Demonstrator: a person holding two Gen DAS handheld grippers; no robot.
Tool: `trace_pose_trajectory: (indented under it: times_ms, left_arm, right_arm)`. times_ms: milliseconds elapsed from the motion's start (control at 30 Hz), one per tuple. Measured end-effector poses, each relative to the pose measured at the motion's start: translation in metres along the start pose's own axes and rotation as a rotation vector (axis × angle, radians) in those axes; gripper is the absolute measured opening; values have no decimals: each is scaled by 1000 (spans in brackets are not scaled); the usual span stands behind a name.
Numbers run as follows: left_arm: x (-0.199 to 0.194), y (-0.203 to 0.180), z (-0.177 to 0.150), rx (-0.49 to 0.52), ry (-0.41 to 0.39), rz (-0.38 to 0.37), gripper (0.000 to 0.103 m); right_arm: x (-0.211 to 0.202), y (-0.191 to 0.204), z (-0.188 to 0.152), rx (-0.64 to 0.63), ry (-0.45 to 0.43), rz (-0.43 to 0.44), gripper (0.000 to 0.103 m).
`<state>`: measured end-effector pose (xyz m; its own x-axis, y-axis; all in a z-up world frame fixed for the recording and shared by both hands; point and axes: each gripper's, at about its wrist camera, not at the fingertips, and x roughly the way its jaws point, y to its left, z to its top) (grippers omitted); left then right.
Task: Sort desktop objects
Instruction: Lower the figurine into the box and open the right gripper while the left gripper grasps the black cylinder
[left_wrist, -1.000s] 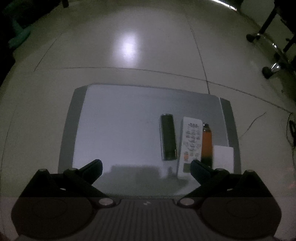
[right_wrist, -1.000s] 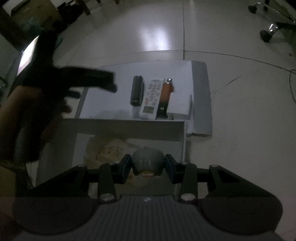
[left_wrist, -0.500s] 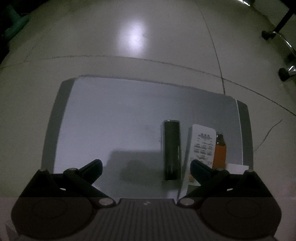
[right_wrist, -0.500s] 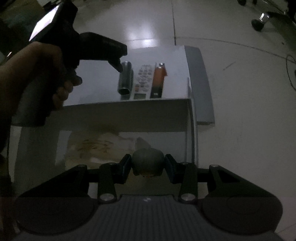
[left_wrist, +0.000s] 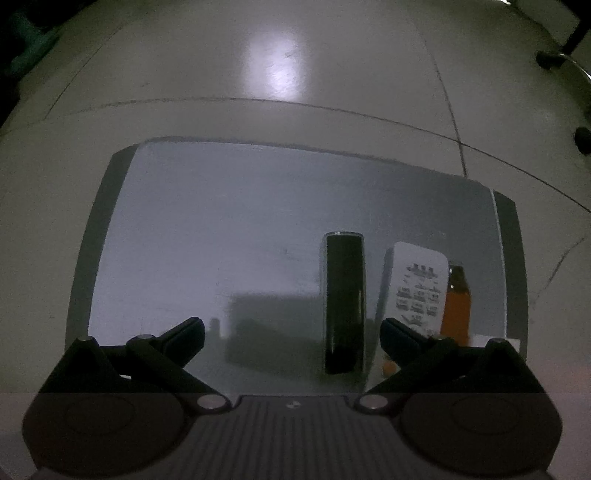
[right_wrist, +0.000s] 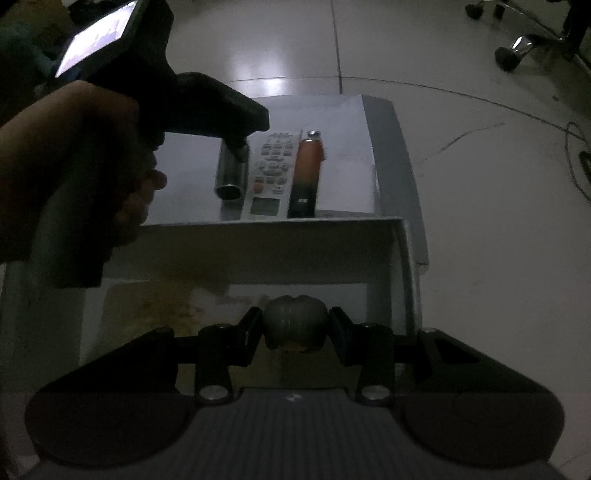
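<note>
Right gripper is clamped on a small grey rounded object, one pad on each side of it, with a yellowish patch at the object's underside. What the object is cannot be told in this dim light. It hangs above a white box whose floor shows a stained, yellowish sheet.

Beyond the box, on the pale surface, four things lie side by side in a row: a dark cylinder, a white remote control just beside it, an orange tube with a dark end next to the remote, and a white card or flat box at the end of the row.

Left gripper stands wide apart with nothing between its fingers, pointing steeply down at the same surface. In its own view the dark cylinder lies between the fingertips, nearer the one on the picture's right, with the remote control and orange tube further right, partly hidden behind that finger. Whether a fingertip touches the cylinder cannot be told.

From the right wrist view, a hand grips the left gripper's handle at picture left, and its dark tip overlaps the far part of the cylinder. A lit screen glows on top of the handle. Grey tiled floor surrounds the surface; chair casters sit at far right.
</note>
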<state>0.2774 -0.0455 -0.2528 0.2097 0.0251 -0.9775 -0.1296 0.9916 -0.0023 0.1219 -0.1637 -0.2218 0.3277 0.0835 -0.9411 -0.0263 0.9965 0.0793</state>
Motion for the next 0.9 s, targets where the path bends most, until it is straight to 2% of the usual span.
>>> trace_pose_trajectory:
  times_ms: [100,167,367,433,500,600,667,767,833,900]
  left_arm:
    - [5,-7,2,26,42,19,97]
    - [7,-11,5,34,72,26,87]
    - [8,-15,10,63,72,34,85]
    - [12,-12,12,47,94,20,85]
    - [15,-11,12,50,114,12,80]
    - [21,-6,13,75,104,-11,71]
    - [20,-5,12,98,92,-24,53]
    - [17,-4,10,126,72,-13,36]
    - [15,1,10,123,60,-13,30]
    - [12,6,10,117,48,-19,28]
  right_arm:
    - [6,8,1,0,-7,-47,43]
    - [9,13,0,0,-5,-74,43]
    - [25,22,-6,22,32,-83,43]
    - [33,22,-6,38,39,-81,43]
    - [40,21,-7,61,45,-73,43]
    - [41,19,-9,65,31,-60,43]
    - [42,18,-11,69,32,-59,43]
    - [43,17,-13,68,33,-54,43]
    - [44,16,-14,72,31,-49,43]
    - [45,15,-15,75,33,-53,43]
